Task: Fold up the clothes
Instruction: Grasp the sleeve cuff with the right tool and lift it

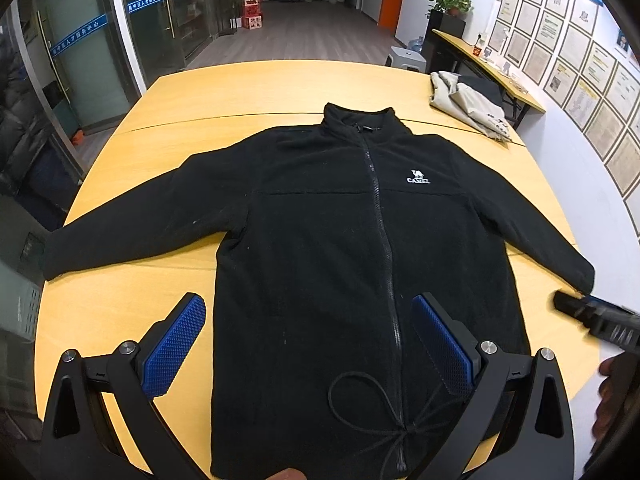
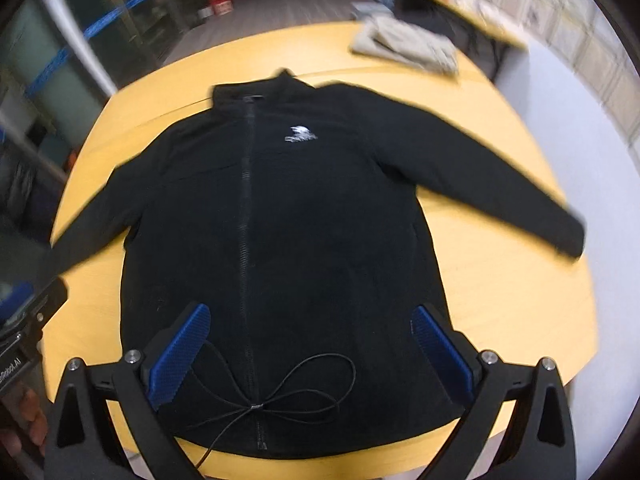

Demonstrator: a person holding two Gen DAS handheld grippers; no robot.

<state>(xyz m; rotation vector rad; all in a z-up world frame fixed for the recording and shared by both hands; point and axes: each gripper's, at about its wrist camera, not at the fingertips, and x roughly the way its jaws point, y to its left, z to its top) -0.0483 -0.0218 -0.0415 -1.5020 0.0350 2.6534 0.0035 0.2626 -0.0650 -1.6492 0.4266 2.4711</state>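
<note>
A black zip-up fleece jacket lies flat and face up on the yellow table, sleeves spread to both sides, collar at the far end, hem drawcord looped near me. My left gripper is open and empty above the lower hem, left of the zipper. My right gripper is open and empty above the hem, right of the zipper. The jacket also fills the blurred right wrist view. The right gripper's body shows at the left wrist view's right edge.
A folded beige garment lies at the table's far right corner; it also shows in the right wrist view. A side table stands against the right wall. The table's near edge is just under the hem.
</note>
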